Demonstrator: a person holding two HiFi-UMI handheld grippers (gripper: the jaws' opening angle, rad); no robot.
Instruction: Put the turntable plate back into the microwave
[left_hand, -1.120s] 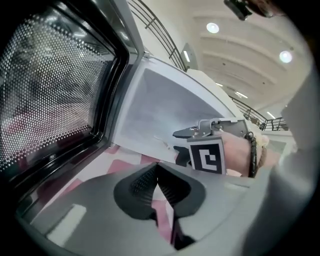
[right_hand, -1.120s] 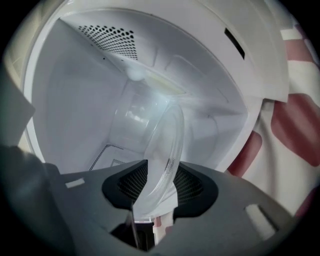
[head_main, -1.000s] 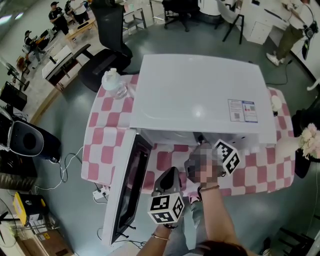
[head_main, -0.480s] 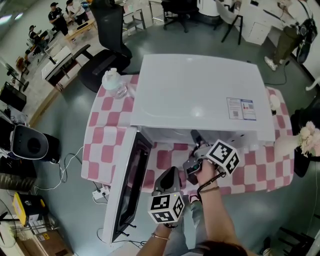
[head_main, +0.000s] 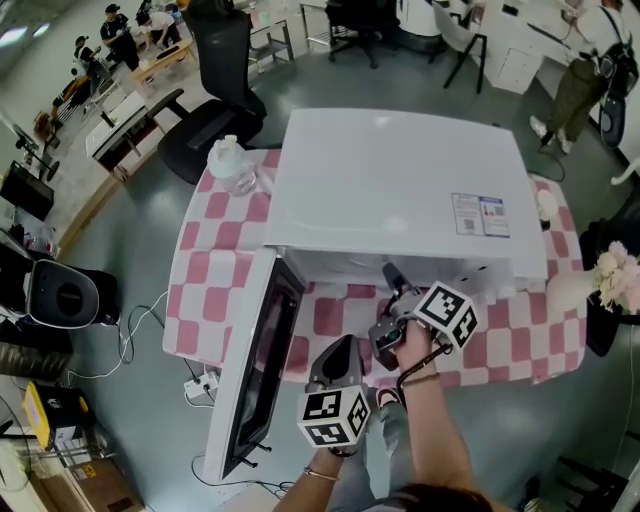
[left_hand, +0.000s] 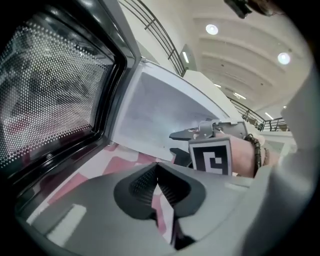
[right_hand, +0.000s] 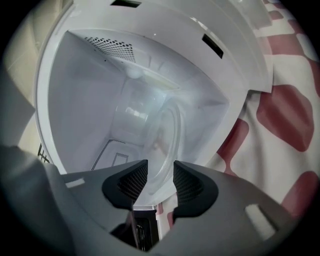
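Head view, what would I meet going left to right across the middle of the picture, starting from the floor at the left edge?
black appliance on the floor → open microwave door → left gripper → right gripper → flowers
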